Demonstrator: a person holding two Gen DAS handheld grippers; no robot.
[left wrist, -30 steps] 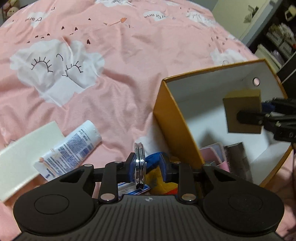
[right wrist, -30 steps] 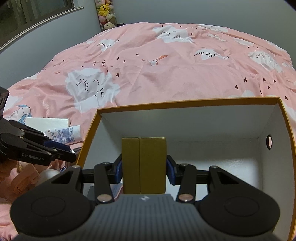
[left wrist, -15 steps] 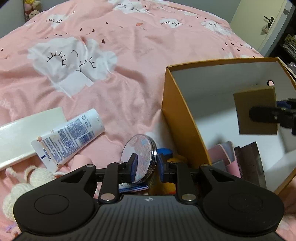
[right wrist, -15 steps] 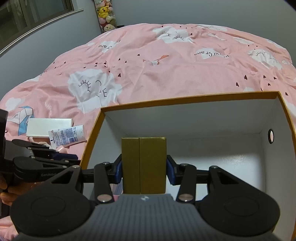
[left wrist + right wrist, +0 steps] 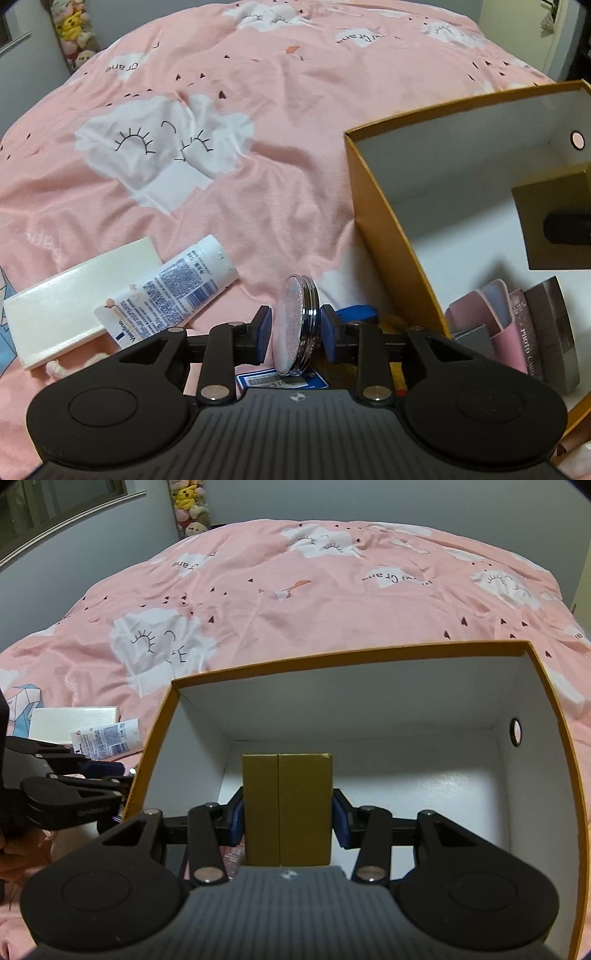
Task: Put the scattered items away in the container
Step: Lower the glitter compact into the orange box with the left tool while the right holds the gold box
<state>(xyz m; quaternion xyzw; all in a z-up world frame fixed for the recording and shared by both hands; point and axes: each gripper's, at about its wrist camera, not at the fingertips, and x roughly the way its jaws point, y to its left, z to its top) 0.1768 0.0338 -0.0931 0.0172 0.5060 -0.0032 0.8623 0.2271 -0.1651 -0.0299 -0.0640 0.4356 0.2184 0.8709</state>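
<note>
Two grippers work at the near edge of a pink bedspread (image 5: pixel 295 177). The left gripper (image 5: pixel 294 334) has a round compact (image 5: pixel 295 325) tilted between its blue pads, and its jaws are opening; the compact leans on the left pad with a small gap at the right one, just outside the orange box (image 5: pixel 384 229). The right gripper (image 5: pixel 287 818) is clamped on a gold carton (image 5: pixel 287 808), held upright over the box's white inside. Pink and grey packets (image 5: pixel 517 332) stand in the box's near corner. Left of the box a lotion tube (image 5: pixel 166 291) lies against a flat white box (image 5: pixel 74 295). Plush toys (image 5: pixel 190 502) sit far off by the wall.
</note>
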